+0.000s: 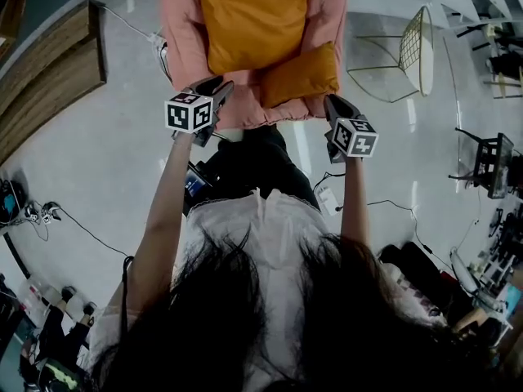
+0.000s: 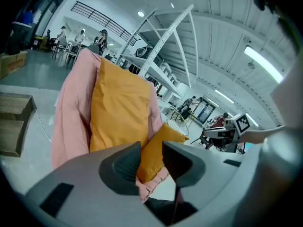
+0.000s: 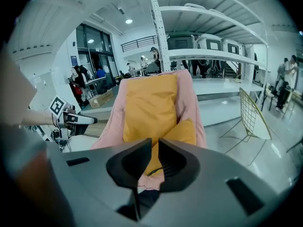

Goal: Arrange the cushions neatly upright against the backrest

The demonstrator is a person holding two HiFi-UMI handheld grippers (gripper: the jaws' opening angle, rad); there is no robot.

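A pink padded chair (image 1: 181, 31) holds two orange cushions. The large cushion (image 1: 257, 15) stands upright against the backrest. The small cushion (image 1: 300, 73) leans tilted at its lower right, on the seat. Both grippers hover just short of the seat's front edge, apart from the cushions. My left gripper (image 1: 222, 86) is open, with a narrow gap and nothing in it. My right gripper (image 1: 331, 100) is shut and empty. The left gripper view looks past the left gripper (image 2: 151, 148) at the small cushion (image 2: 163, 136) and large cushion (image 2: 120, 110). The right gripper view shows the right gripper (image 3: 155, 143) below both.
A gold wire chair (image 1: 413, 51) stands right of the pink chair. A low wooden platform (image 1: 49, 72) lies at the left. Cables trail over the grey floor, and a black stand (image 1: 490, 162) sits at the right. The person's body fills the lower head view.
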